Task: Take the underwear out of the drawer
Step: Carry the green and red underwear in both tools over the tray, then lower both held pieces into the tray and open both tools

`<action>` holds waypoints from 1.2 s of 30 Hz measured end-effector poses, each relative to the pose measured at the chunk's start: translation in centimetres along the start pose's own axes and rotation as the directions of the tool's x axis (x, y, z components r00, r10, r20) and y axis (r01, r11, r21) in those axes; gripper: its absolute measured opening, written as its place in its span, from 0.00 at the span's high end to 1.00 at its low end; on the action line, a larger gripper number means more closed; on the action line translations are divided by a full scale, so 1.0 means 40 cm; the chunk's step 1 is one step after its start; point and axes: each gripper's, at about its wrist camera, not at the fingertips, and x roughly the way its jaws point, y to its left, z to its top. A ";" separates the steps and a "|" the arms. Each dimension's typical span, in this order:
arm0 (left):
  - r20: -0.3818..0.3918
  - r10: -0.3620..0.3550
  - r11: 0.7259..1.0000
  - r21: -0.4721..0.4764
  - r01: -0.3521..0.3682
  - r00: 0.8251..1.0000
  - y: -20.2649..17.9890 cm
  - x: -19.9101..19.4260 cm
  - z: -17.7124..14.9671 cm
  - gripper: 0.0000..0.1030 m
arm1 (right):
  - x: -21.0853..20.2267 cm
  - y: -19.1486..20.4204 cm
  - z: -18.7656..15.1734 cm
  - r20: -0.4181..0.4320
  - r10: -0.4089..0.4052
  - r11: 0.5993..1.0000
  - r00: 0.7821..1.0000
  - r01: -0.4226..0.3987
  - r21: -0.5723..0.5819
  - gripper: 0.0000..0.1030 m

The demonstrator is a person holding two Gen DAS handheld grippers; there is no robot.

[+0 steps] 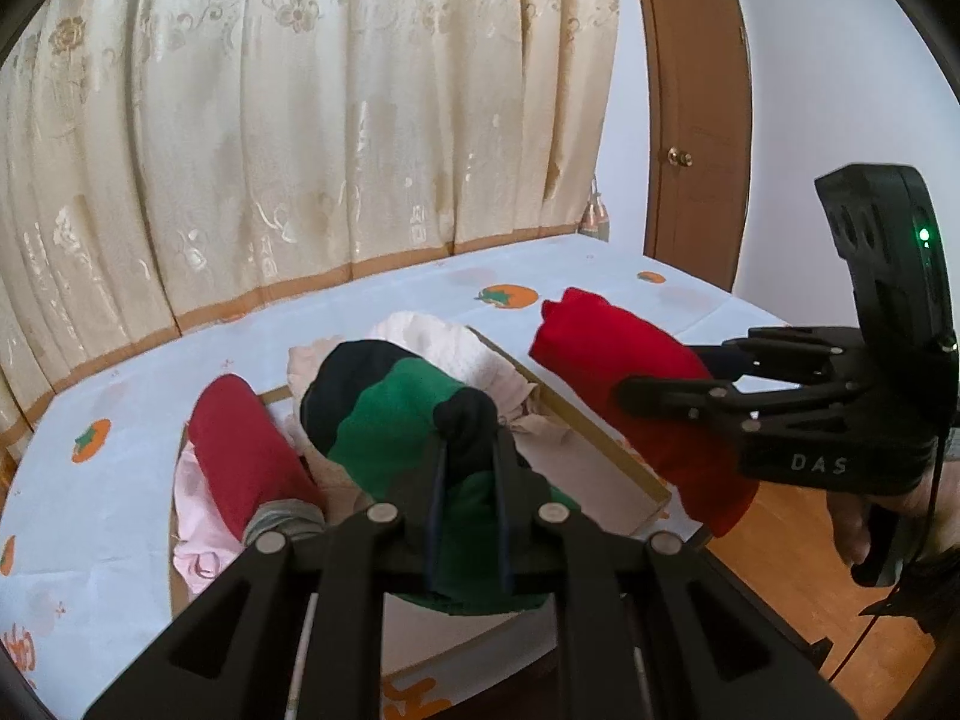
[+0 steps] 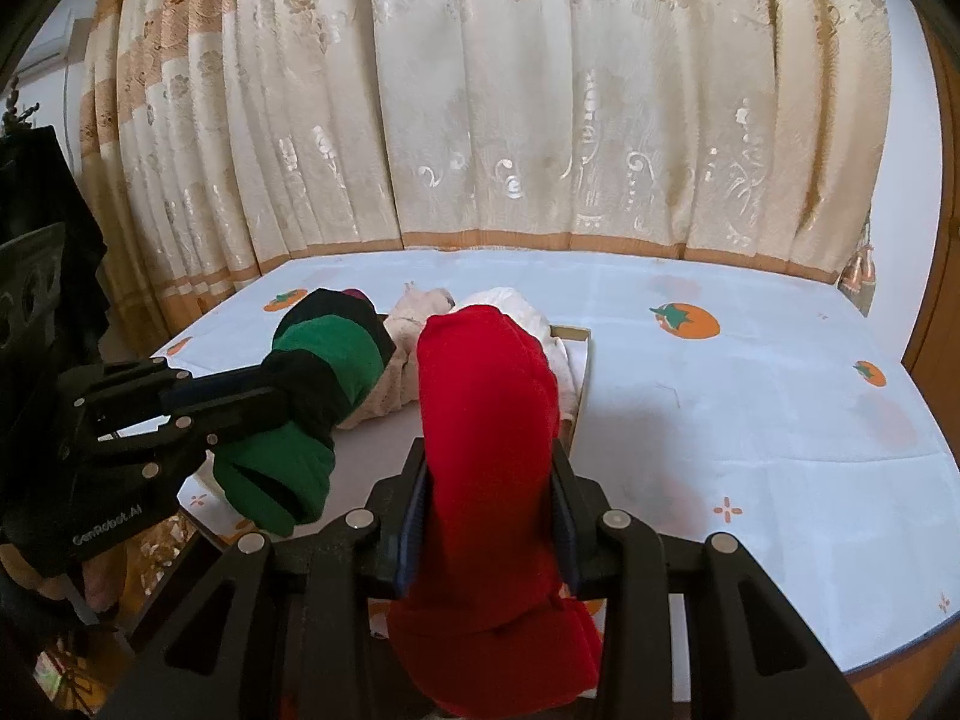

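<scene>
To your right, the tablecloth (image 2: 750, 420) lies bare and open beyond the drawer's wooden rim (image 2: 585, 381), giving free passage. The drawer (image 1: 600, 438) itself is crowded: a dark red roll (image 1: 240, 450) at its left, pale garments (image 1: 444, 348) heaped in the middle. The green-and-black bundle (image 1: 390, 420) and the red bundle (image 2: 480, 420) hang side by side above it, a narrow gap between them. Behind, the curtain (image 2: 540, 120) closes off the table's far edge.
</scene>
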 end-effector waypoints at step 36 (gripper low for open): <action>-0.185 -0.057 0.998 -0.021 0.054 0.981 0.028 0.164 -0.048 0.88 | 0.265 0.015 0.030 -0.188 0.011 1.000 0.982 -0.013 -0.009 0.61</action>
